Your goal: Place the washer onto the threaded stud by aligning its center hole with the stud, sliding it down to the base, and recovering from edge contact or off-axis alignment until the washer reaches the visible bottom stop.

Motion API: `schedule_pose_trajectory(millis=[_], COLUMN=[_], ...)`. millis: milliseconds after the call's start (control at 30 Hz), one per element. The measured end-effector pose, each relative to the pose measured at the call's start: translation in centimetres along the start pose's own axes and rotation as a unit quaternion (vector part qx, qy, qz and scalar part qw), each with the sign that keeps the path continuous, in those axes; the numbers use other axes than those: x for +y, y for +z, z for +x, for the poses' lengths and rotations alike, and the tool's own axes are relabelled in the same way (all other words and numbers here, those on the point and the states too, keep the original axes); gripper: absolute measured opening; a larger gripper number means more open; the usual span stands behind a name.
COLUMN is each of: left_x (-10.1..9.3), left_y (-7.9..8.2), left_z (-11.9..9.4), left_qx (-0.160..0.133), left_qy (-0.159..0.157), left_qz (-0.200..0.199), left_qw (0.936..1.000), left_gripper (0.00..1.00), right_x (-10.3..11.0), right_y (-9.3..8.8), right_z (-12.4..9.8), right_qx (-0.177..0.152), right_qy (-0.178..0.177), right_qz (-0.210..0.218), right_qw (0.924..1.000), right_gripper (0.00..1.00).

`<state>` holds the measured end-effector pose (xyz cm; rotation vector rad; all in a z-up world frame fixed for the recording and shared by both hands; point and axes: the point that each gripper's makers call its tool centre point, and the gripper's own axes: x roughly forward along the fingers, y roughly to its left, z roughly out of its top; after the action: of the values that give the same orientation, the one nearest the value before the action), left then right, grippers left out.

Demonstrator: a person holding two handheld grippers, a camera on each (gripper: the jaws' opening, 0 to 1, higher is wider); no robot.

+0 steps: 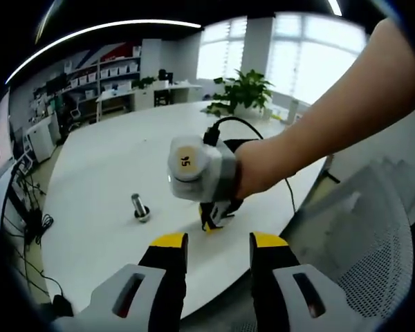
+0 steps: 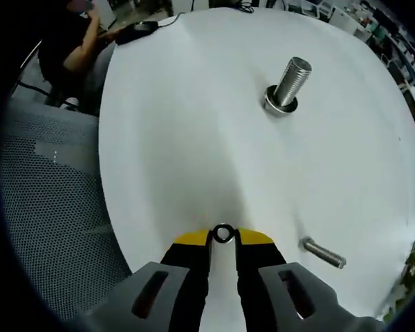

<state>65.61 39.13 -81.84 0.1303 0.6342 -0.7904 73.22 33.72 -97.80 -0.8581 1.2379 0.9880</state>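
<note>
Washer [image 2: 223, 234] clamped between right tool [image 2: 223, 238] tips, low over white worktop [image 2: 194, 138]. Threaded stud [image 2: 288, 84] stands upright, well apart. Left tool [image 1: 218, 243] jaws apart, holding nothing.

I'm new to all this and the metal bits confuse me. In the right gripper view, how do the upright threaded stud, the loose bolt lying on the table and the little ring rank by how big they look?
1. Upright threaded stud, largest.
2. Loose bolt.
3. Ring, the washer, held in the right tool; it looks smallest though nearest the camera.
</note>
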Motion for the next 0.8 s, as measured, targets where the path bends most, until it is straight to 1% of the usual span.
schedule_pose_trajectory(millis=[33, 133, 300, 333, 367, 400, 433, 500, 567, 633, 700, 800], left_x=[0.0, 0.12, 0.26, 0.29, 0.32, 0.34, 0.36, 0.45, 0.52, 0.54, 0.52, 0.55], left_y=[-0.01, 0.07, 0.04, 0.02, 0.01, 0.0, 0.0, 0.0, -0.05, -0.03, 0.03, 0.01], left_z=[0.0, -0.11, -0.13, -0.14, -0.14, -0.15, -0.16, -0.19, -0.2, -0.2, -0.2, -0.21], left_qx=[0.0, -0.003, -0.002, -0.002, -0.002, -0.002, -0.002, -0.002, -0.001, -0.002, -0.003, -0.002], left_qy=[0.0, 0.003, 0.005, 0.006, 0.007, 0.007, 0.007, 0.009, 0.01, 0.01, 0.01, 0.011], left_qz=[0.0, 0.001, -0.002, -0.002, -0.002, -0.002, -0.003, -0.003, -0.005, -0.005, -0.006, -0.006], left_qw=[1.0, 1.0, 1.0, 1.0, 1.0, 1.0, 1.0, 0.9999, 0.9999, 0.9999, 0.9999, 0.9999], left_gripper=[0.34, 0.33, 0.33, 0.33, 0.33, 0.33, 0.33, 0.33, 0.33, 0.33, 0.32, 0.32], right_x=[-0.02, 0.12, 0.23, 0.25, 0.4, 0.4, 0.43, 0.35, 0.35, 0.32, 0.19, 0.29], right_y=[0.01, 0.14, 0.08, 0.06, -0.06, -0.03, 0.0, -0.07, 0.0, -0.06, -0.09, -0.18], right_z=[0.04, 0.01, 0.11, 0.11, -0.05, -0.06, 0.03, 0.06, -0.02, -0.03, -0.02, -0.05], right_qx=[0.004, 0.03, 0.054, 0.058, 0.066, 0.067, 0.066, 0.078, 0.08, 0.082, 0.079, 0.065], right_qy=[0.0, -0.005, -0.007, -0.007, -0.006, -0.007, -0.008, -0.009, -0.009, -0.009, -0.009, -0.015], right_qz=[-0.002, 0.001, -0.01, -0.015, -0.028, -0.044, -0.044, -0.023, -0.035, -0.026, -0.006, -0.011], right_qw=[1.0, 0.9995, 0.9984, 0.9982, 0.9974, 0.9968, 0.9968, 0.9967, 0.9961, 0.9963, 0.9968, 0.9977], right_gripper=[0.16, 0.16, 0.17, 0.17, 0.17, 0.17, 0.17, 0.17, 0.17, 0.17, 0.16, 0.15])
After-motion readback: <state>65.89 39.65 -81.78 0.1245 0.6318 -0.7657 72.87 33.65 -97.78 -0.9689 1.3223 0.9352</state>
